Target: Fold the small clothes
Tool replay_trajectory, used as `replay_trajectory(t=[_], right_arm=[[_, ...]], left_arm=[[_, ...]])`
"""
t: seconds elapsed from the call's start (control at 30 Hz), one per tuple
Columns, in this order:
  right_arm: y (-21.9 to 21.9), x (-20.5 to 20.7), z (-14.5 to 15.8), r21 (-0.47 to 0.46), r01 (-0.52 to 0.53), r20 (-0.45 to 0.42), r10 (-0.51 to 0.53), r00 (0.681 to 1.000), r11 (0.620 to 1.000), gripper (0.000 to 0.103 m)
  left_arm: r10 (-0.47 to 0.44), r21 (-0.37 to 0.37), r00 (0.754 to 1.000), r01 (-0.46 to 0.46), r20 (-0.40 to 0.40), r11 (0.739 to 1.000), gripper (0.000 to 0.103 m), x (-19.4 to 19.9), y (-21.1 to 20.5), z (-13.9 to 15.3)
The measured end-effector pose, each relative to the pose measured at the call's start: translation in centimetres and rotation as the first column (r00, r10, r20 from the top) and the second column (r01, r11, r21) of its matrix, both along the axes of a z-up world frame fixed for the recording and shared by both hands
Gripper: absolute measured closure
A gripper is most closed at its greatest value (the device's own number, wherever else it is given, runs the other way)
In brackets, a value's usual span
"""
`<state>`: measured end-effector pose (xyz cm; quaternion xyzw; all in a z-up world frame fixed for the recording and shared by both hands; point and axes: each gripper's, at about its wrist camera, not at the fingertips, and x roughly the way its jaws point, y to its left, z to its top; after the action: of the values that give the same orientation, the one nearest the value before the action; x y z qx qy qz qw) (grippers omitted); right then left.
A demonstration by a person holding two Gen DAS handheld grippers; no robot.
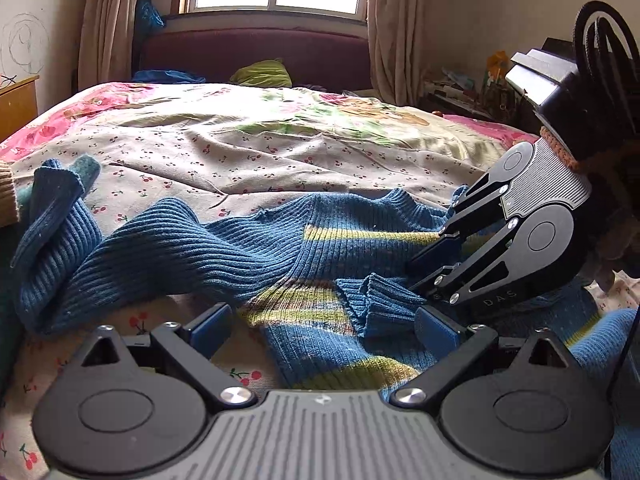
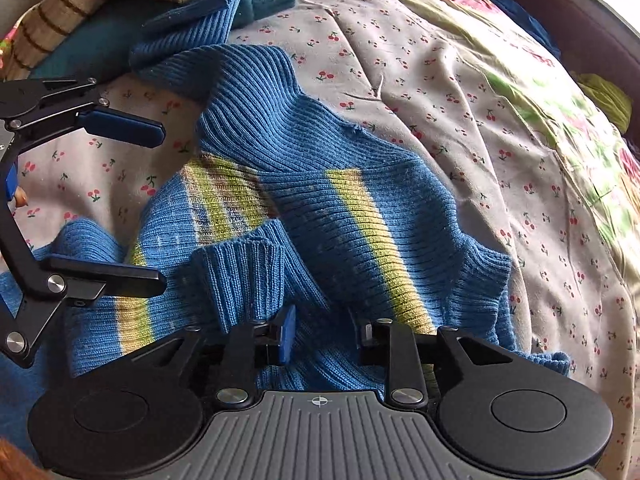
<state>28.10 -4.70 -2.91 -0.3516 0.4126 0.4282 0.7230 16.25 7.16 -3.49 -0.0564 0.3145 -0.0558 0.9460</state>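
Blue striped sweater lies crumpled on the bed, long axis running lower right to upper left. My right tool, jaws parted, straddles its lower edge, nearer; left tool wide open, empty.

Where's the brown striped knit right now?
Right wrist view, top left corner: the brown striped knit lies at the bed's edge on a teal garment, just beyond the blue sweater sleeve end and above the open left gripper.
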Motion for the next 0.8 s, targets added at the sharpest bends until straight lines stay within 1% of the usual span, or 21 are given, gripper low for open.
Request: replay_trajectory(t=[0.13, 0.23, 0.3, 0.37, 0.4, 0.47, 0.57, 0.67, 0.7, 0.73, 0.77, 0.8], right_arm=[[0.2, 0.9, -1.0, 0.015, 0.033, -0.028, -0.032, 0.999, 0.999, 0.075], [0.1, 0.4, -1.0, 0.056, 0.130, -0.015, -0.130, 0.991, 0.990, 0.076], [0.0, -1.2, -0.9, 0.055, 0.130, 0.040, -0.132, 0.990, 0.990, 0.081], [0.1, -2.4, -0.6, 0.051, 0.139, 0.063, -0.142, 0.988, 0.989, 0.093], [0.0, -2.6, -0.3, 0.060, 0.155, 0.068, -0.159, 0.985, 0.986, 0.094], [-0.7, -2.4, 0.9, 0.117, 0.219, 0.073, -0.228, 0.971, 0.969, 0.097], [-2.1, -1.7, 3.3, 0.216, 0.323, 0.101, -0.351, 0.931, 0.921, 0.098], [-3.0, -0.9, 4.5, 0.290, 0.383, 0.125, -0.432, 0.893, 0.877, 0.097], [-2.9, -0.6, 4.2, 0.290, 0.391, 0.112, -0.437, 0.892, 0.873, 0.096], [-2.4, 0.5, 3.4, 0.252, 0.394, 0.067, -0.422, 0.904, 0.884, 0.090], [-2.0, 1.0, 2.5, 0.215, 0.404, 0.055, -0.425, 0.904, 0.889, 0.091], [-1.6, 1.3, 1.6, 0.186, 0.412, 0.076, -0.431, 0.899, 0.892, 0.089]], left_arm=[[-0.008, -0.022, 1.000, 0.008, -0.010, 1.000, 0.000, 0.0, 0.0, -0.1], [-0.007, -0.015, 1.000, 0.007, -0.003, 1.000, 0.000, 0.0, -0.1, -0.1], [-0.010, -0.018, 1.000, 0.010, -0.004, 1.000, 0.000, 0.0, -0.1, -0.1], [-0.011, -0.016, 1.000, 0.011, -0.007, 1.000, 0.000, 0.0, -0.1, -0.1], [-0.012, -0.014, 1.000, 0.012, -0.007, 1.000, 0.000, -0.1, -0.1, -0.2], [-0.011, -0.012, 1.000, 0.011, -0.001, 1.000, 0.000, -0.2, -0.1, -0.1], [-0.007, -0.013, 1.000, 0.008, 0.014, 1.000, 0.000, -0.3, -0.1, 0.2], [-0.005, -0.021, 1.000, 0.005, 0.007, 1.000, 0.000, -0.2, 0.1, 0.1], [-0.005, -0.021, 1.000, 0.005, 0.005, 1.000, 0.000, -0.2, 0.0, 0.0], [-0.005, -0.019, 1.000, 0.005, 0.003, 1.000, 0.000, -0.1, 0.0, 0.0], [-0.006, -0.017, 1.000, 0.006, 0.002, 1.000, 0.000, -0.1, -0.1, 0.0], [-0.007, -0.013, 1.000, 0.007, 0.003, 1.000, 0.000, -0.2, -0.2, 0.0]])
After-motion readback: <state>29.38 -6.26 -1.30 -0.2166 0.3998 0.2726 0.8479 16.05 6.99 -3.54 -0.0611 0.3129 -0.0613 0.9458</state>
